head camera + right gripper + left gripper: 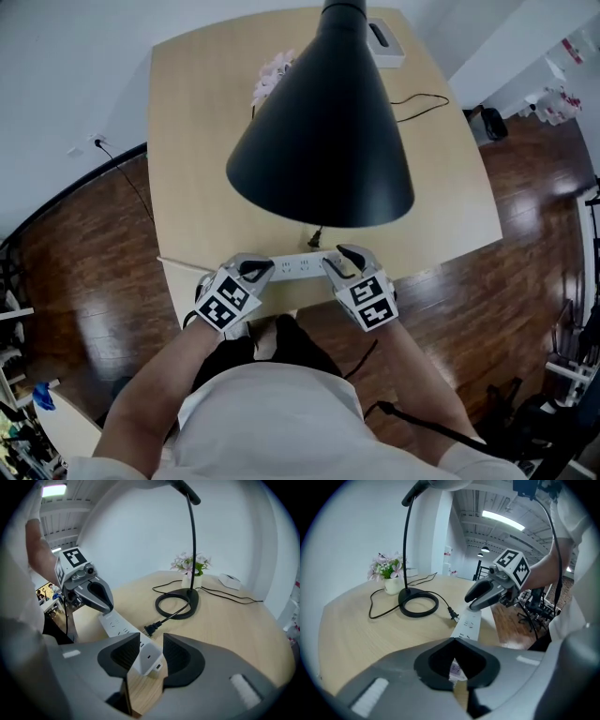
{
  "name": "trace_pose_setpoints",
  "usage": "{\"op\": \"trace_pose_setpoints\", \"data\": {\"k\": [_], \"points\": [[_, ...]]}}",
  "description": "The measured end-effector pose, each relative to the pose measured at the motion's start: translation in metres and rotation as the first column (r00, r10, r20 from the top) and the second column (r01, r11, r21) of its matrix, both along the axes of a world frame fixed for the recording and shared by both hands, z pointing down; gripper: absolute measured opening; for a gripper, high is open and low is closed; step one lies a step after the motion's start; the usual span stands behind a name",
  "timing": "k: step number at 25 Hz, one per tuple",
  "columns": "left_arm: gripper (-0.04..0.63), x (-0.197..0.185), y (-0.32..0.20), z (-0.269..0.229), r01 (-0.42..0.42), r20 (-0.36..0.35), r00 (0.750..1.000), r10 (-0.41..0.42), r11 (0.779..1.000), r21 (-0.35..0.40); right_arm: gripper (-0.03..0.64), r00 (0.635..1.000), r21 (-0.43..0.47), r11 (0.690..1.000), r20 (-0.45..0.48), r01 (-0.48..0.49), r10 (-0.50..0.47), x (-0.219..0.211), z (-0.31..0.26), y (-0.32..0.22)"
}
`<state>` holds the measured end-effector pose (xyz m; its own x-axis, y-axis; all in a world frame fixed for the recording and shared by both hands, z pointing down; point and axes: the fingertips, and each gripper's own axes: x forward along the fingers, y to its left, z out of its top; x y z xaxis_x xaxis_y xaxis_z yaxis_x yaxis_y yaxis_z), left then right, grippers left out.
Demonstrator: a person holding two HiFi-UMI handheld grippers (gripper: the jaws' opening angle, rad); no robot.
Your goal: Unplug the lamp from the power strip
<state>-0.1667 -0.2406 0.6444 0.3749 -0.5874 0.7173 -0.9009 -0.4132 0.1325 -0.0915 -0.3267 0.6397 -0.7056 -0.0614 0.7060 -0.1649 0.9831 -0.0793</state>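
Note:
The white power strip [298, 266] lies along the table's near edge. My left gripper [258, 270] is shut on its left end, which shows between the jaws in the left gripper view [457, 670]. My right gripper [339, 261] stands open around the strip's other end [147, 660], with a gap beside each pad. The lamp's black plug [149, 630] lies loose on the table beside the strip [453, 614], out of any socket. Its cord runs to the lamp's ring base [178, 604]. The black lamp shade [323, 131] hides much of the table in the head view.
A small pot of pink flowers [192, 571] stands behind the lamp base. A white box [386, 42] with a thin black cable [422, 101] lies at the far right of the wooden table [187, 141]. Dark wood floor surrounds the table.

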Motion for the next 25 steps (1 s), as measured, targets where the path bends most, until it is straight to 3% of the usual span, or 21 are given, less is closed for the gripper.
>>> {"op": "trace_pose_setpoints", "data": {"k": [8,15,20,25], "points": [[0.006,0.001,0.041,-0.072,0.032,-0.193,0.981,0.001,0.985,0.17,0.166,0.993,0.01,0.996,0.079,-0.089,0.088,0.036,-0.029,0.045],[0.032,-0.014,0.152,-0.158,0.11,-0.233,0.972,-0.035,0.941,0.319,0.166,0.98,0.041,0.987,0.129,-0.155,0.149,0.069,-0.085,0.131],[0.027,-0.032,0.257,-0.19,0.211,-0.256,0.959,-0.123,0.911,0.355,0.166,0.962,0.055,0.975,0.183,-0.217,0.203,0.096,-0.126,0.225],[0.021,-0.022,0.358,-0.211,0.188,-0.253,0.963,-0.089,0.896,0.401,0.166,0.938,0.056,0.956,0.218,-0.288,0.27,0.121,-0.156,0.334]]}}
